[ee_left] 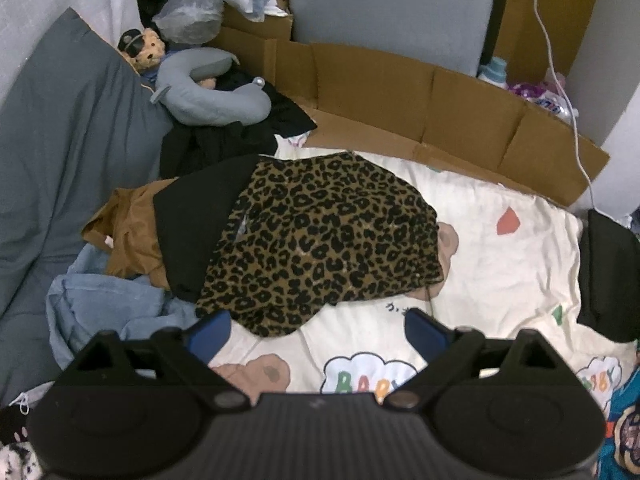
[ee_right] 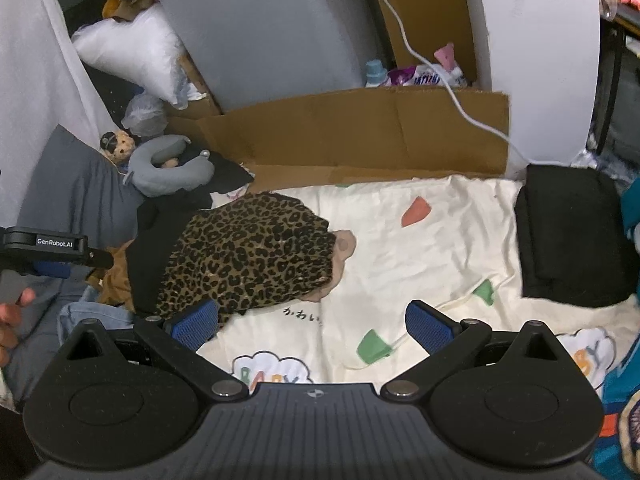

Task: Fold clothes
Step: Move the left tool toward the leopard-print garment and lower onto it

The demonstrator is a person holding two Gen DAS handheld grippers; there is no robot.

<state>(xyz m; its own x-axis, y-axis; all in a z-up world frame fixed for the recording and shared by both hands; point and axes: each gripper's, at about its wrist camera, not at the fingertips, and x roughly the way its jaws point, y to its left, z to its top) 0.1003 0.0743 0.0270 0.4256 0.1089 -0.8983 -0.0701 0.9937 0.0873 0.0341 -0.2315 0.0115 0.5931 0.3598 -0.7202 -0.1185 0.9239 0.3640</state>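
A leopard-print garment [ee_left: 320,236] lies crumpled on the cream blanket [ee_left: 500,264], its left edge draped over a black garment [ee_left: 192,224]. Left of these sit a brown garment [ee_left: 128,232] and a pale denim piece [ee_left: 108,308], all unfolded. A folded black stack [ee_right: 568,236] rests at the blanket's right edge.

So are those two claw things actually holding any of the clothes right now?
No, nothing is held. The left gripper and right gripper are both open and empty, above the cream blanket. The leopard-print garment lies loose just beyond them.
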